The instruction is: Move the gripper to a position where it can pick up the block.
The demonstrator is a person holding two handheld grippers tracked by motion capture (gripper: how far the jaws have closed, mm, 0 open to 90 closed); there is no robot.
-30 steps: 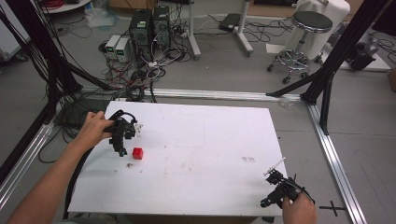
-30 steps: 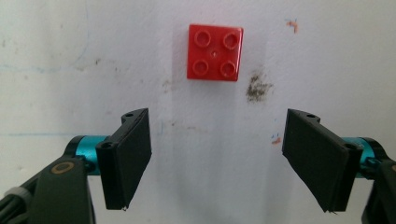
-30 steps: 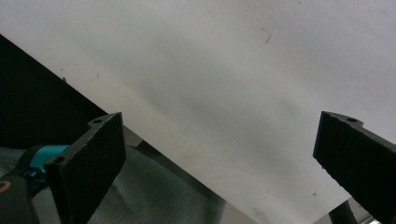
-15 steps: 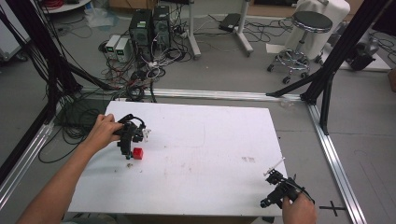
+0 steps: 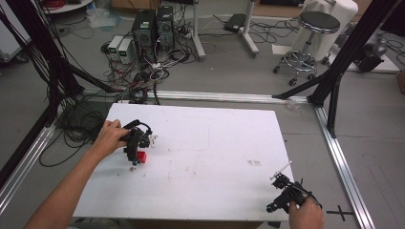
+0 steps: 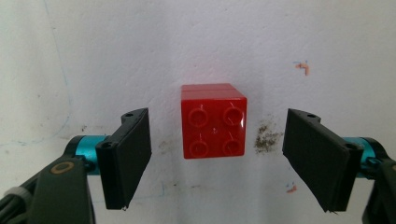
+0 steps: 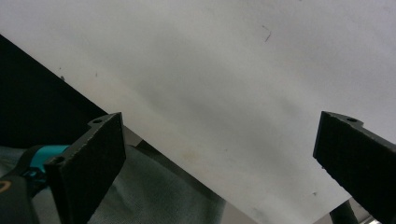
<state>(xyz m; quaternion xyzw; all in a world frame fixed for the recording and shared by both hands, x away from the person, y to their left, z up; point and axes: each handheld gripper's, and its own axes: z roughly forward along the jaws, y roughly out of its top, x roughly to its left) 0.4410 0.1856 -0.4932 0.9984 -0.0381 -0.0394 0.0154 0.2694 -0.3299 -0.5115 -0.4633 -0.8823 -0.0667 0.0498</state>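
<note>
A red four-stud brick point(image 6: 214, 121) sits on the white table point(image 5: 205, 157). In the high view the red brick point(image 5: 142, 156) lies at the table's left side, directly under my left gripper point(image 5: 135, 153). My left gripper point(image 6: 217, 161) hangs above the brick with its jaws wide open on either side, touching nothing. At the table's front right corner my right gripper point(image 5: 282, 200) is held in a hand. In the right gripper view my right gripper point(image 7: 219, 158) stands open over the table edge with nothing between its jaws.
The table top point(image 6: 140, 42) carries small dirt marks and faint pen lines. An aluminium frame rail point(image 5: 344, 167) runs along the right side. Behind the table are computer boxes point(image 5: 153, 26), cables point(image 5: 138, 81) and a stool point(image 5: 313, 28) on the floor.
My left gripper has moved right and toward the front of the table, from beside the red brick to directly over it. The right gripper has stayed put.
</note>
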